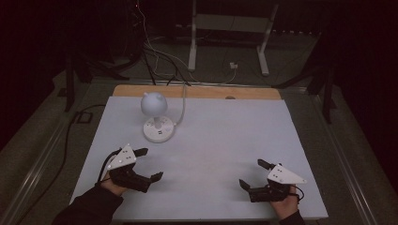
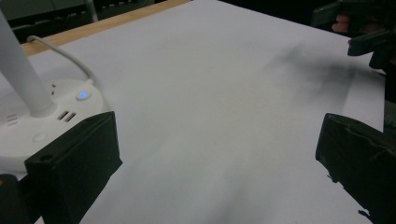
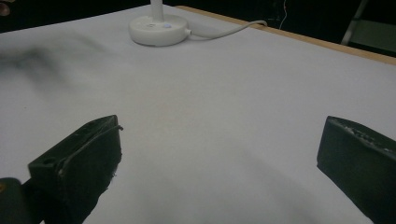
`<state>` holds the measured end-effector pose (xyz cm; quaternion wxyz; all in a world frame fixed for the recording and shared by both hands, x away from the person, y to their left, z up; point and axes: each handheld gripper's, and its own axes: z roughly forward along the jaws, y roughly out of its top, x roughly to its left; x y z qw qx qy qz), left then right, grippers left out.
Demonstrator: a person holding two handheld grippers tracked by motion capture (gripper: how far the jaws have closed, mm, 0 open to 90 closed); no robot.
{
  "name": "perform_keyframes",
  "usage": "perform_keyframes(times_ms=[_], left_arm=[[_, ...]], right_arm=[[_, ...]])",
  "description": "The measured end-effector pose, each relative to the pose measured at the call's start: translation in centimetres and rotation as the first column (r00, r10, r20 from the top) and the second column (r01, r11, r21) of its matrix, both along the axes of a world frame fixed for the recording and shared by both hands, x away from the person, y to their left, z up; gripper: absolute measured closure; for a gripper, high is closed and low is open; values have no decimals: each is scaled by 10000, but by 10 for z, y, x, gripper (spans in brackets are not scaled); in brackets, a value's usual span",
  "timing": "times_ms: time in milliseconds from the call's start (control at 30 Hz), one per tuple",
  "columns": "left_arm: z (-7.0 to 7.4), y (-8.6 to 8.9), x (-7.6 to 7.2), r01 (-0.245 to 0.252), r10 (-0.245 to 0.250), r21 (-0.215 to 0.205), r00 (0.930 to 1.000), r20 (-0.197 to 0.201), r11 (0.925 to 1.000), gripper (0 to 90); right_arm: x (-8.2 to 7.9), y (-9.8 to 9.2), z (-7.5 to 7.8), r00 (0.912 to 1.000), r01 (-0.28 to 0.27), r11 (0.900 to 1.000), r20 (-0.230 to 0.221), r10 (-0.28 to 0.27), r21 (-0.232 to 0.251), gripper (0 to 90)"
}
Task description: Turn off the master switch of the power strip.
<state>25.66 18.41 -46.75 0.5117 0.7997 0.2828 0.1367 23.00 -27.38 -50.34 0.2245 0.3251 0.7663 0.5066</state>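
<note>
A white desk lamp (image 1: 157,117) with a round head and a round base stands on the white table top (image 1: 220,140) at the back left. Its base (image 2: 42,121) has a small blue light and ports, and its cable (image 1: 182,103) runs off the far edge. My left gripper (image 1: 149,164) rests open near the front left, just in front of the lamp base, with nothing between its jaws. My right gripper (image 1: 252,173) lies open at the front right, also holding nothing. In the right gripper view the lamp base (image 3: 159,29) sits far off.
A wooden strip (image 1: 197,91) borders the table's far edge. Beyond it, on the dark floor, stand a white metal stand (image 1: 230,33) and loose cables (image 1: 155,51). The other gripper (image 2: 369,28) shows in the left gripper view's top right corner.
</note>
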Motion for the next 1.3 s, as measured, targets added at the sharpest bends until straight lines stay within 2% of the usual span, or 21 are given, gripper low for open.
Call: perform_keyframes(times_ms=[467,633,833,933,1000,1100,1200,1300], left_arm=[[7,-13,17,-488,489,-93,9988,81,9988,9],[9,-17,25,-559,555,-306,9984,-128,9980,9],[9,-22,32,-805,805,-103,9967,-60,9967,9],[9,-23,36,-1032,1027,-184,9943,-279,9945,8],[8,-24,39,-1296,1294,-106,9914,-206,9915,2],[8,-23,46,-1383,1367,-340,9896,-452,9898,2],[7,-26,49,-1403,1399,-148,9898,-261,9900,2],[7,-27,54,-1642,1634,-290,9862,-285,9860,2]], right_arm=[[0,0,0,10000,2,10000,-21,-2,33,0],[0,-1,0,10000,7,10000,-23,-7,49,0],[0,-1,0,10000,-5,10000,-12,5,57,0],[0,-1,0,10000,-8,10000,-37,8,48,0],[0,-1,0,10000,-12,10000,-23,12,73,0],[0,-1,0,10000,-8,10000,-52,8,69,0],[0,-1,0,10000,-13,10000,-26,14,71,0],[0,-2,0,10000,0,9999,-57,1,109,0]])
